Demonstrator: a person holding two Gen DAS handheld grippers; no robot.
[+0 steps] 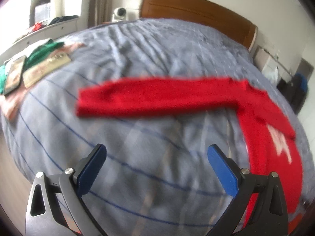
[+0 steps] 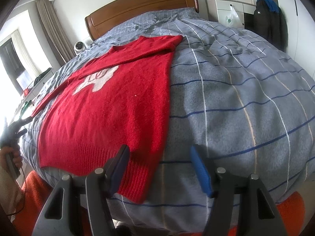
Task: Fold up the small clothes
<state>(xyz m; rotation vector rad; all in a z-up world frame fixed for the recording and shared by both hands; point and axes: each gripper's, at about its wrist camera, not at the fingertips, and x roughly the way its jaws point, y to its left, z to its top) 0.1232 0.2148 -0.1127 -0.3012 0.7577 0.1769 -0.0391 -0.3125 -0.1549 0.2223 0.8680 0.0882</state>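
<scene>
A red knitted sweater (image 2: 110, 106) lies flat on a grey-blue checked duvet (image 2: 246, 90) that covers a bed. In the right wrist view it fills the left and centre of the frame, with its ribbed hem at the lower centre and its neck toward the upper centre. A white motif (image 2: 96, 78) sits on its chest. One sleeve (image 2: 155, 45) is folded across the top of the body; the other runs out toward the left edge of the frame.

The right gripper (image 2: 159, 169) sits at the bottom centre of this view, its two blue-padded jaws spread well apart and holding nothing. The hem's right corner lies between and just beyond the jaws, with the left jaw over the ribbing and the right jaw over bare duvet.

In the left wrist view, which is motion-blurred, the outstretched sleeve (image 1: 157, 98) crosses the middle of the frame, above the left gripper (image 1: 156, 157). Those jaws are also wide apart and empty, over bare duvet, with the sweater's body at the right edge.

At the upper left of that view, green fabric (image 1: 45, 49) and flat cards or packets (image 1: 45, 68) lie on the bed. A wooden headboard (image 2: 141, 4) stands at the top of both views, and a small white camera-like device (image 2: 79, 46) sits beside it.
</scene>
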